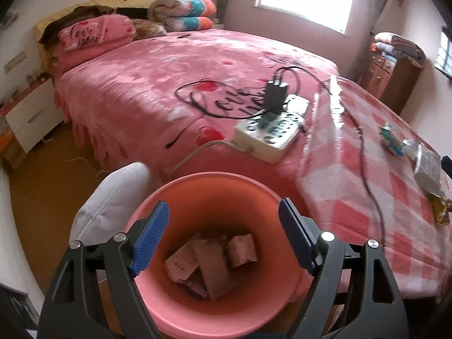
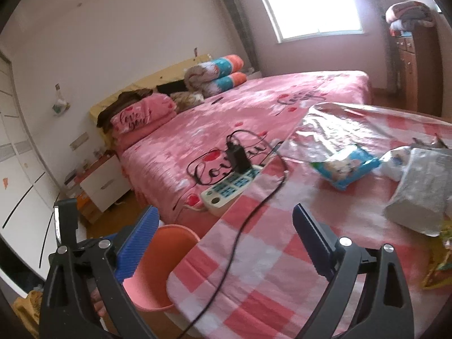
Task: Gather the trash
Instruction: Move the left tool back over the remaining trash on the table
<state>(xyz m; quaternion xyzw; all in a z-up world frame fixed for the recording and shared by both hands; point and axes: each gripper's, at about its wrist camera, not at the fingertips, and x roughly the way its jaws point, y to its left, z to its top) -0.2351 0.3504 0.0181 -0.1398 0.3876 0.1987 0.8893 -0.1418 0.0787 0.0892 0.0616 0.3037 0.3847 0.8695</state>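
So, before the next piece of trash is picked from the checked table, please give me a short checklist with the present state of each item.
1. Left gripper open and holding nothing: ok.
2. Right gripper open and holding nothing: ok.
3. Pink bin has room; only some paper pieces lie at the bottom: ok.
4. Trash within view on the table: blue wrapper and silver bag lie there: ok.
5. Black cable crosses the table between right gripper and wrapper, may snag: not ok.
6. Wrappers empty or full: cannot tell.

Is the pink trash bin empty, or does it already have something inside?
Not empty. The pink bin holds several crumpled paper pieces at its bottom, seen from the left wrist view; most of it is unfilled.
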